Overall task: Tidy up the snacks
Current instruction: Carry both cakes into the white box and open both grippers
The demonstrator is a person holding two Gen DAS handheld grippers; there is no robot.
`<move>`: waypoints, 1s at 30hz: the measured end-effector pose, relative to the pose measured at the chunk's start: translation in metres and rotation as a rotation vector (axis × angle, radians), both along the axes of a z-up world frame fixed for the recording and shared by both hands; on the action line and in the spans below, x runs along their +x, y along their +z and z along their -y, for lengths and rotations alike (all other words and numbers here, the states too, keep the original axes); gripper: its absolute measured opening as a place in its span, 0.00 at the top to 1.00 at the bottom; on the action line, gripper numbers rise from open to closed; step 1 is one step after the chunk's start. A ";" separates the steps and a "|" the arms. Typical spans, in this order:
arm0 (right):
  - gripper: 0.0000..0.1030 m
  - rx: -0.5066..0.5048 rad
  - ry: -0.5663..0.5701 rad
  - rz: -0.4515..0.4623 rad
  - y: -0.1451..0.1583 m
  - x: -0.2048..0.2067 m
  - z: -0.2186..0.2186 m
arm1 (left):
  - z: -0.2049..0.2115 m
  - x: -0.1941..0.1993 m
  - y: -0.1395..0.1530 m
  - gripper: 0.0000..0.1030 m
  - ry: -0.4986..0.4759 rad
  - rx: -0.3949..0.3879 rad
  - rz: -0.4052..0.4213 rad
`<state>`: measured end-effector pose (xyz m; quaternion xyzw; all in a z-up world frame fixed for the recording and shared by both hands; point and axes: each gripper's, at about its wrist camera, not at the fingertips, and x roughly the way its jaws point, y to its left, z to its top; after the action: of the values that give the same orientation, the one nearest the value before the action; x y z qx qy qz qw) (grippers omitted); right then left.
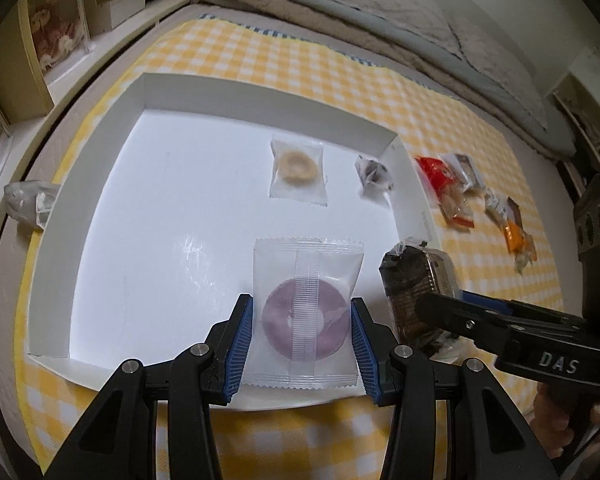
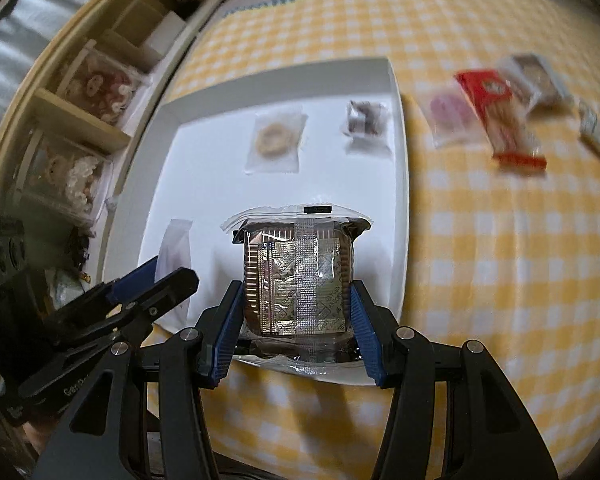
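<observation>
Each tool is matte black plastic with two ribbed blue pads on angled arms, joined by round silver screws. The left tool [image 1: 302, 330] matches the right tool [image 2: 296, 320] (white letters "DAS" mark the right one's side).

Both grippers point steeply down, side by side. The left gripper [image 1: 302, 322] has its blue pads pressed against the sides of a clear packet, and the right gripper [image 2: 298, 312], just beside it, is clamped on a dark wrapped snack
</observation>
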<state>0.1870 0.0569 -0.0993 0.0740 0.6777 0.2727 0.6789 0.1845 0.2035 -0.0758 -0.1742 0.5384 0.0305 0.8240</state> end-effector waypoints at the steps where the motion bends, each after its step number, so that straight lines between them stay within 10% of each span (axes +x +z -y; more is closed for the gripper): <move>1: 0.49 -0.013 -0.002 0.002 -0.002 0.000 -0.001 | -0.001 0.002 -0.001 0.55 -0.002 -0.001 -0.002; 30: 0.46 -0.077 0.022 0.037 0.002 -0.004 0.014 | 0.024 0.023 -0.035 0.40 0.001 -0.002 -0.086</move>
<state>0.1828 0.0427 -0.0974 0.0353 0.6760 0.2550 0.6905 0.2080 0.1790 -0.1108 -0.1736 0.5734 0.0380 0.7998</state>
